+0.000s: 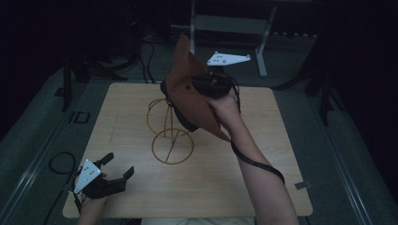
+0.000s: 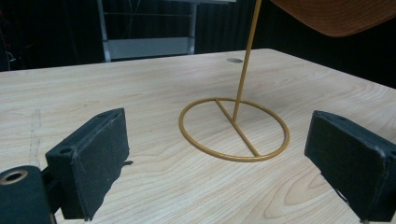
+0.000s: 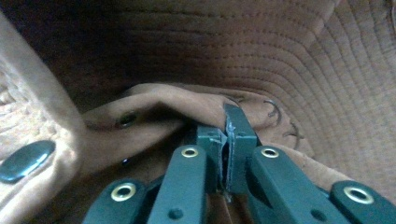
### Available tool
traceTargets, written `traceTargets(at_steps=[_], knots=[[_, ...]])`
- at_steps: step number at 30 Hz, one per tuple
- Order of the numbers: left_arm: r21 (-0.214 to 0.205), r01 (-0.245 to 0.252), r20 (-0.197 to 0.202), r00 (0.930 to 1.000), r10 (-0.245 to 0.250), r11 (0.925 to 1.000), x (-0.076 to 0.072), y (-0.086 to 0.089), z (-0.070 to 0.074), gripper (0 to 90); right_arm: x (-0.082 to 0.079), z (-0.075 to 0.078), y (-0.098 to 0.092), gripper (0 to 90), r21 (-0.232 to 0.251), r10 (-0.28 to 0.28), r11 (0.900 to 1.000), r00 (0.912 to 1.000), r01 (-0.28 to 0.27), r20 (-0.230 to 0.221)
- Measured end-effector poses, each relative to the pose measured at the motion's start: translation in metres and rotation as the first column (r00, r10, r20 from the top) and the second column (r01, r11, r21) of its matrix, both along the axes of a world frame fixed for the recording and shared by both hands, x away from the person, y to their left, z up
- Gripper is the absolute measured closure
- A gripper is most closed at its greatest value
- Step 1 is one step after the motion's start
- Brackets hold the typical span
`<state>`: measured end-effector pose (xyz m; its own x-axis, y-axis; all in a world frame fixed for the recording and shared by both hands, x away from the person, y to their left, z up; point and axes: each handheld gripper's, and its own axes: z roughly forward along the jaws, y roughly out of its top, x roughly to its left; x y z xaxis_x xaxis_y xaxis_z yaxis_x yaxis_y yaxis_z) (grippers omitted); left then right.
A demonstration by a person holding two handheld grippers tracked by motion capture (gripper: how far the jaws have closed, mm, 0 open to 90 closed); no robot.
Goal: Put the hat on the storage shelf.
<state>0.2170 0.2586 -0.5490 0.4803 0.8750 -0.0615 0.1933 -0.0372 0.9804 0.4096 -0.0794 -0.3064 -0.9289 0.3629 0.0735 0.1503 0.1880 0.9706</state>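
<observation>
Hat [image 1: 195, 91] pinched in rt tool [image 3: 227, 140]

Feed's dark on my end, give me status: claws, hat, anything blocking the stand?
Right claw shut on brown hat, held above gold wire stand. Left claw open, idle at table's near-left corner. Nothing blocking the stand.

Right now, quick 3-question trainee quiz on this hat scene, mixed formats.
1. True or false: the left claw is shut on the gold wire stand.
2. Multiple choice: the right claw pinches which thing? A) the stand's ring B) the brown hat C) a cable
3. Fill in: the stand's ring base lies flat on the ____ table.

Key:
1. False. It rests open near the table's near left corner, apart from the stand.
2. B, the jaws are closed on a fold of the hat.
3. wooden
</observation>
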Motion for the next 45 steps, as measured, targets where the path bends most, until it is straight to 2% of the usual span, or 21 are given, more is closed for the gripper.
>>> traceTargets(at_steps=[3,8,13,16,20,21,22,24,26,31,35,36,40,45], knots=[[-0.004,0.004,0.0,1.0,-0.004,1.0,0.0,0.0,0.0,7.1,0.002,-0.007,0.015,86.7,-0.067,-0.006,0.9977,0.9999,0.006,-0.008],[-0.007,0.01,-0.003,0.9999,-0.01,0.9999,0.0,-0.001,-0.001,7.1,0.008,-0.025,0.039,85.9,-0.142,-0.007,0.9898,0.9992,0.002,-0.038],[-0.018,0.013,-0.006,0.9999,-0.013,0.9998,0.0,0.0,-0.002,7.1,0.009,-0.035,0.054,79.7,-0.166,0.013,0.9859,0.9979,-0.023,-0.064],[-0.03,0.016,-0.013,0.9998,-0.016,0.9994,0.001,0.001,-0.003,7.2,0.007,-0.037,0.061,71.1,-0.196,0.013,0.9804,0.9989,-0.022,-0.045],[-0.031,0.02,-0.016,0.9997,-0.02,0.9993,0.002,0.001,-0.003,7.2,0.004,-0.04,0.071,57.1,-0.235,-0.019,0.9718,0.9998,0.021,0.009],[-0.03,0.019,-0.017,0.9997,-0.02,0.9993,0.002,0.001,-0.004,7.2,0.003,-0.041,0.073,44.5,-0.239,-0.01,0.971,0.9998,0.014,0.015],[-0.033,0.02,-0.019,0.9996,-0.021,0.9993,0.002,0.0,-0.004,7.2,0.003,-0.043,0.075,38.2,-0.242,0.0,0.9702,1.0,0.001,0.002],[-0.036,0.022,-0.022,0.9995,-0.023,0.9991,0.002,0.001,-0.004,7.2,0.003,-0.044,0.078,36.0,-0.257,0.003,0.9665,1.0,-0.003,0.0],[-0.036,0.021,-0.024,0.9995,-0.022,0.9991,0.002,0.001,-0.004,7.2,0.0,-0.047,0.084,28.3,-0.264,0.007,0.9645,0.9999,-0.003,0.012],[-0.035,0.019,-0.033,0.9993,-0.02,0.9992,0.003,0.002,-0.007,7.2,-0.001,-0.047,0.085,23.8,-0.263,0.012,0.9647,0.9998,-0.008,0.015],[-0.033,0.022,-0.038,0.999,-0.023,0.9992,0.003,0.001,-0.007,7.2,-0.003,-0.047,0.087,20.7,-0.286,0.03,0.9579,0.9993,-0.022,0.024],[-0.033,0.02,-0.035,0.9991,-0.022,0.9992,0.003,0.0,-0.007,7.2,-0.006,-0.049,0.091,20.2,-0.316,0.028,0.9486,0.998,-0.009,0.056],[-0.035,0.018,-0.038,0.9991,-0.02,0.9992,0.003,0.001,-0.008,7.2,-0.009,-0.051,0.092,20.0,-0.323,0.018,0.9464,0.9965,0.009,0.081],[-0.043,0.018,-0.045,0.9988,-0.019,0.9989,0.004,0.003,-0.009,7.2,-0.012,-0.046,0.088,14.1,-0.34,0.005,0.9397,0.9927,0.036,0.12]])
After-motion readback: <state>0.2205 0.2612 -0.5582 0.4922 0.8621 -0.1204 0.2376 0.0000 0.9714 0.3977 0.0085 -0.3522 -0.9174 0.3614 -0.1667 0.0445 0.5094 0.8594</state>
